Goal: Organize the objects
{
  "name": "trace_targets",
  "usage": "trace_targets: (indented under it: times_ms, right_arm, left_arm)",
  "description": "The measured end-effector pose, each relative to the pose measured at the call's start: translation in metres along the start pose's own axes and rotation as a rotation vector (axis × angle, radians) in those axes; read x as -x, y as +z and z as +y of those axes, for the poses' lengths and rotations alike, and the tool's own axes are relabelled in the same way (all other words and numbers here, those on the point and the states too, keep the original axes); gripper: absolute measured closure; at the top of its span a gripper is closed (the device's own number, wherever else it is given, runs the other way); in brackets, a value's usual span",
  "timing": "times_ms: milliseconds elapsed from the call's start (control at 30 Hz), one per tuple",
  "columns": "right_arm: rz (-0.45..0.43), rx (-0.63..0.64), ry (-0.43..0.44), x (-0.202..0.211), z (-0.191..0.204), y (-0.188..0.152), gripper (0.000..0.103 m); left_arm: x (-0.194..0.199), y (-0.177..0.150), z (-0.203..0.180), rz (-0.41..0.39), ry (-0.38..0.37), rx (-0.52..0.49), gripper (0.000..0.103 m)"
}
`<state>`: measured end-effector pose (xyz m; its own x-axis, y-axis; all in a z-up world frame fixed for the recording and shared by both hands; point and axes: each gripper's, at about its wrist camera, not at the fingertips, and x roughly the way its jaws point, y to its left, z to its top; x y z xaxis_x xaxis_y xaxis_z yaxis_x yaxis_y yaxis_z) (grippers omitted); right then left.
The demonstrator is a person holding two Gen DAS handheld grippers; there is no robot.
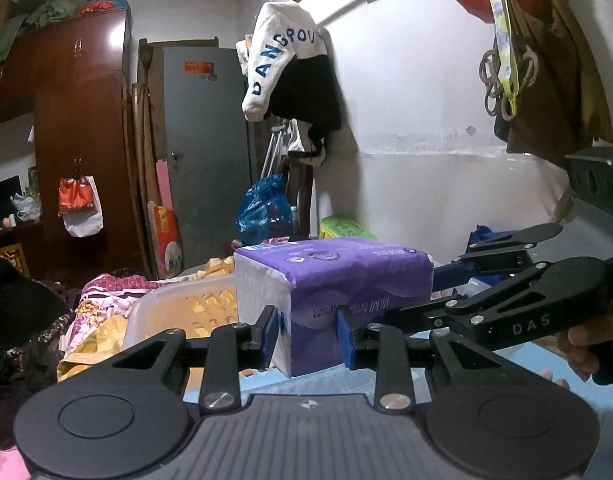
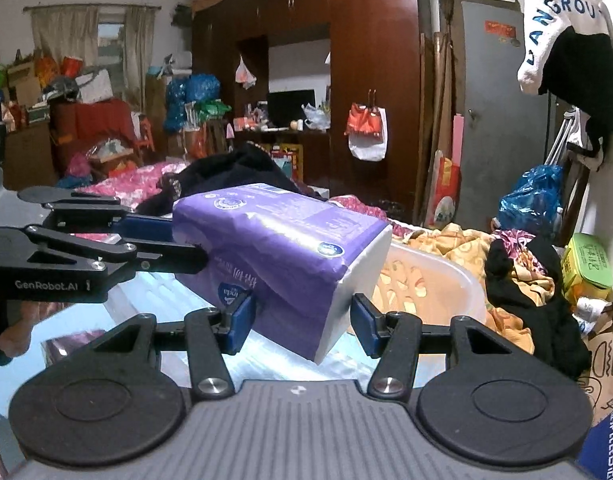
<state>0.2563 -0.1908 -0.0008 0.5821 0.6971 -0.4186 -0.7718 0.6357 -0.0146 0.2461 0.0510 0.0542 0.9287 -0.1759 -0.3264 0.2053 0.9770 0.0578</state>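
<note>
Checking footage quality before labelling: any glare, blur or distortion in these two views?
Left wrist view: fisheye bends the wardrobe; purple tissue pack sharp; dark vignette corners. Right wrist view: glare streak on the pack, bright sheen on the blue surface, edges slightly soft.

I'm working in a lived-in bedroom of a home. A tall wardrobe [image 2: 370,80] lines the far wall, a bed [image 2: 146,180] carries floral bedding, clothes [image 1: 294,76] hang from the wall, a curtain [image 2: 66,32] covers the window, and bags [image 2: 190,100] pile in the corner.
</note>
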Motion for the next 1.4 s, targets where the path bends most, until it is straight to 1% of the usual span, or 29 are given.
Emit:
trace_targets:
  times_ms: [200, 300, 333, 367, 400, 433, 467, 500, 567, 633, 733, 833, 900, 967, 1033, 1067, 1133, 1200, 1233, 1300, 1333, 1400]
  right_arm:
    - [0.020, 0.008, -0.013, -0.005, -0.004, 0.004, 0.046]
    - [0.020, 0.007, -0.017, -0.004, -0.006, 0.008, 0.046]
    - [0.002, 0.010, -0.033, -0.001, -0.005, 0.009, 0.042]
    - [-0.025, 0.006, -0.059, 0.005, -0.004, 0.009, 0.035]
    - [-0.056, -0.002, -0.079, 0.013, -0.004, 0.009, 0.014]
    - [-0.093, -0.010, -0.096, 0.022, -0.004, 0.008, 0.000]
    - [-0.128, -0.022, -0.107, 0.032, -0.003, 0.006, 0.000]
    - [-0.143, -0.042, -0.109, 0.041, -0.003, 0.004, 0.000]
    - [-0.164, -0.103, -0.109, 0.060, -0.003, -0.003, 0.000]
    - [-0.186, -0.136, -0.120, 0.081, -0.001, -0.017, 0.000]
    - [-0.226, -0.173, -0.126, 0.109, 0.003, -0.049, 0.000]
    - [-0.244, -0.197, -0.146, 0.132, 0.012, -0.082, 0.000]
    - [-0.248, -0.226, -0.166, 0.143, 0.019, -0.102, 0.000]
    - [-0.256, -0.287, -0.180, 0.153, 0.024, -0.121, 0.000]
    - [-0.275, -0.355, -0.160, 0.157, 0.028, -0.139, 0.000]
    - [-0.258, -0.373, -0.140, 0.155, 0.031, -0.144, 0.000]
    - [-0.235, -0.334, -0.142, 0.155, 0.038, -0.141, 0.000]
    - [-0.277, -0.268, -0.170, 0.159, 0.052, -0.136, 0.000]
    - [-0.298, -0.251, -0.158, 0.162, 0.059, -0.137, 0.000]
    - [-0.322, -0.215, -0.070, 0.165, 0.070, -0.134, 0.000]
    - [-0.327, -0.190, -0.044, 0.163, 0.076, -0.132, 0.000]
    - [-0.325, -0.142, -0.026, 0.156, 0.089, -0.127, 0.000]
  left_arm:
    - [-0.011, -0.004, 0.005, 0.025, -0.006, 0.016, 0.068]
    - [-0.014, -0.006, 0.005, 0.029, 0.002, 0.019, 0.068]
    - [-0.013, -0.006, 0.005, 0.021, 0.009, 0.019, 0.068]
    - [-0.010, -0.006, 0.005, 0.005, 0.017, 0.019, 0.066]
    - [-0.005, -0.005, 0.005, -0.019, 0.027, 0.023, 0.056]
    - [0.002, -0.003, 0.006, -0.042, 0.039, 0.032, 0.047]
    - [0.009, -0.002, 0.007, -0.066, 0.051, 0.040, 0.031]
    - [0.016, -0.002, 0.008, -0.088, 0.060, 0.047, 0.023]
    - [0.034, -0.004, 0.007, -0.128, 0.065, 0.066, 0.023]
    - [0.054, -0.012, 0.005, -0.148, 0.050, 0.095, 0.023]
    - [0.088, -0.034, -0.004, -0.181, 0.056, 0.114, 0.022]
    - [0.116, -0.057, -0.016, -0.204, 0.076, 0.096, 0.022]
    - [0.129, -0.071, -0.021, -0.214, 0.100, 0.098, 0.022]
    - [0.140, -0.085, -0.021, -0.215, 0.113, 0.125, 0.022]
    - [0.146, -0.101, -0.018, -0.211, 0.107, 0.174, 0.022]
    - [0.146, -0.108, -0.016, -0.199, 0.097, 0.194, 0.022]
    - [0.144, -0.115, -0.017, -0.168, 0.091, 0.188, 0.022]
    - [0.141, -0.118, -0.020, -0.158, 0.111, 0.161, 0.022]
    - [0.140, -0.118, -0.023, -0.158, 0.117, 0.152, 0.022]
    - [0.139, -0.119, -0.025, -0.160, 0.108, 0.150, 0.022]
    - [0.139, -0.119, -0.026, -0.159, 0.102, 0.147, 0.022]
    - [0.137, -0.121, -0.028, -0.156, 0.108, 0.140, 0.022]
